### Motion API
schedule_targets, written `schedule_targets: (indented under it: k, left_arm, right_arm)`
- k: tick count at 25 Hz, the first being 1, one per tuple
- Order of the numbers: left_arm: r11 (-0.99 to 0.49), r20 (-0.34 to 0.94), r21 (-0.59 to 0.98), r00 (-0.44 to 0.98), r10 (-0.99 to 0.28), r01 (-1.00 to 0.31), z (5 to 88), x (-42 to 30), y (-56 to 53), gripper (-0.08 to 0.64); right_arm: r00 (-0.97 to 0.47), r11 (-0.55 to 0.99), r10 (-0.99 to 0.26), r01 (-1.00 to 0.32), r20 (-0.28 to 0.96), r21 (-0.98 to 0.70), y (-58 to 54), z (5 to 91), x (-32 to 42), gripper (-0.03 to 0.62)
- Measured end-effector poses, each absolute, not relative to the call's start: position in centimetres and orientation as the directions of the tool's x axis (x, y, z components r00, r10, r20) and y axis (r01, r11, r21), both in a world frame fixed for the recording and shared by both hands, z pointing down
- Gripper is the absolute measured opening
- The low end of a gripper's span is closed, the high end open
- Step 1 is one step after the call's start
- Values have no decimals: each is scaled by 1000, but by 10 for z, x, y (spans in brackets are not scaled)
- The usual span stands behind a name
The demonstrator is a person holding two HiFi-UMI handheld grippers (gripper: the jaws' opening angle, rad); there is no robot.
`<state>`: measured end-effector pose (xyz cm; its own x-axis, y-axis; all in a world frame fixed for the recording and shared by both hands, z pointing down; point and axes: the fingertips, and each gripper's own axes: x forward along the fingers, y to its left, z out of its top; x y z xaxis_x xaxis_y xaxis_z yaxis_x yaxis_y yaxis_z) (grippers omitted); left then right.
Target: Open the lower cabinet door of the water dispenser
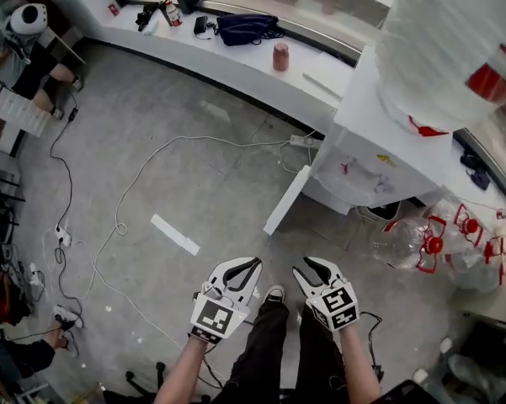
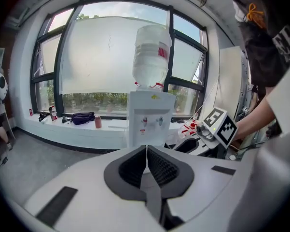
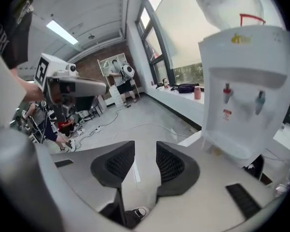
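Note:
The white water dispenser stands at the upper right with a large bottle on top. Its lower cabinet door hangs swung out over the floor. Both grippers are low in the head view, well short of the dispenser. My left gripper is shut with nothing in it; its pads meet in the left gripper view, where the dispenser is straight ahead. My right gripper is open, with a clear gap between its pads and only floor behind. The dispenser fills the right of that view.
Cables and a white strip lie on the grey floor. Empty bottles with red handles lie to the right of the dispenser. A window ledge holds a dark bag and a red cup. A person sits at the far left.

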<state>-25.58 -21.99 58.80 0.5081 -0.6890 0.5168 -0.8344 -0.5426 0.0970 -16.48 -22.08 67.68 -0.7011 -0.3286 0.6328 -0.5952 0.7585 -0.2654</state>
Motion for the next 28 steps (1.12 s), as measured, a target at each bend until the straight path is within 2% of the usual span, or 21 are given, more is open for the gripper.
schedule_targets:
  k: [6, 13, 28]
  left_arm:
    - [-552, 472, 125, 539, -697, -824, 515, -230, -188, 20]
    - [-606, 417, 115, 592, -690, -787, 451, -222, -152, 20]
    - [-772, 372, 68, 734, -569, -633, 401, -158, -88, 20]
  right_arm:
    - [-715, 716, -431, -642, 550, -275, -209, 564, -143, 130]
    - [-724, 697, -510, -664, 465, -269, -177, 474, -134, 129]
    - [-626, 633, -659, -761, 418, -142, -105, 387, -69, 129]
